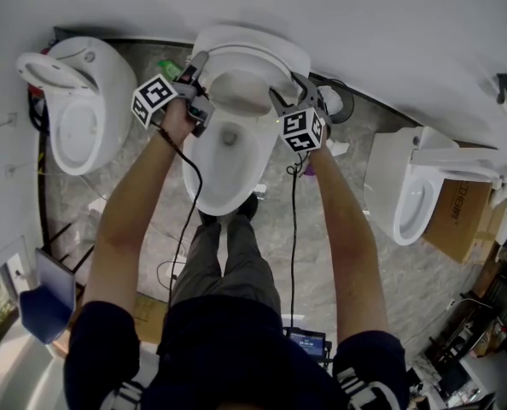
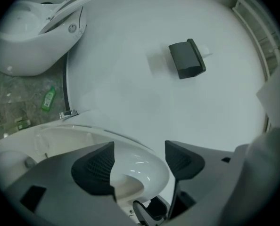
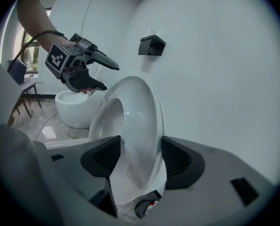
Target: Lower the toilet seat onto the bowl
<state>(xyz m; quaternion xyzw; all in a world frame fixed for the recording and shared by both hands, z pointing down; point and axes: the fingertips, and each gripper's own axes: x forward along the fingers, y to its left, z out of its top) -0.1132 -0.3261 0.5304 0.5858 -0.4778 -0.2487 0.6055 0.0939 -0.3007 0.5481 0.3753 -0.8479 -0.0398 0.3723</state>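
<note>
Because the upright seat (image 3: 130,121) must tip forward, the right gripper (image 3: 139,158) clamps its rim, the left gripper (image 2: 139,161) open-jawed beside it.

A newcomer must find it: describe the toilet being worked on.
Along the white wall stand three toilets. Take the middle toilet, straight before the person's legs. It alone has the left gripper and right gripper flanking its raised seat.

No text can be read. Dark lettering on the cardboard box (image 1: 460,220) at the floor's right edge is too small to read, as is the label on the green bottle (image 2: 47,99).
</note>
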